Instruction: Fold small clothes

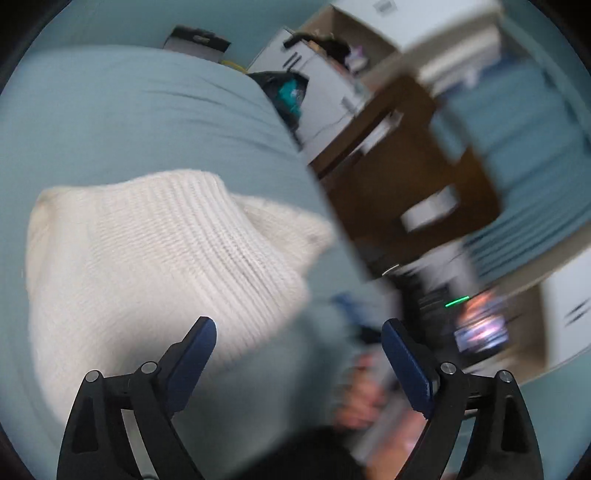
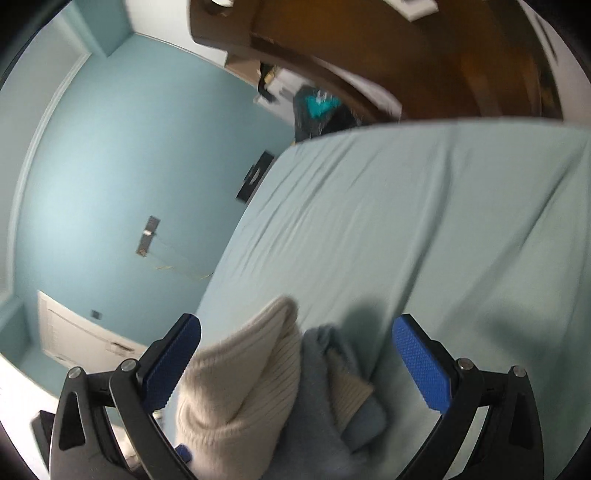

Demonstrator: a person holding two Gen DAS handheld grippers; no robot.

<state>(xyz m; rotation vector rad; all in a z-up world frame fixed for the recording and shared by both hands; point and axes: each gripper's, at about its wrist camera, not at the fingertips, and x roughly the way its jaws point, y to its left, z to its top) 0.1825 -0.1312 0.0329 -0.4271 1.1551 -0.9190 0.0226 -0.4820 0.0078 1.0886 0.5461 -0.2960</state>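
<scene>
No readable text anywhere. White label [image 1: 386, 5] on cardboard box [image 1: 354, 29] near top edge shows barcode-like dark marks, too blurred to read. Small screen [image 1: 480, 330] glows, content smeared.

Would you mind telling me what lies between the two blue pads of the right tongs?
In the right wrist view, a cream ribbed knit garment and a grey-blue cloth bunch between the open right tongs, on the pale blue bedsheet.

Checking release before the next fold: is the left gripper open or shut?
Open: left gripper fingers stand wide apart, nothing between them; cream knit garment lies beyond.
</scene>
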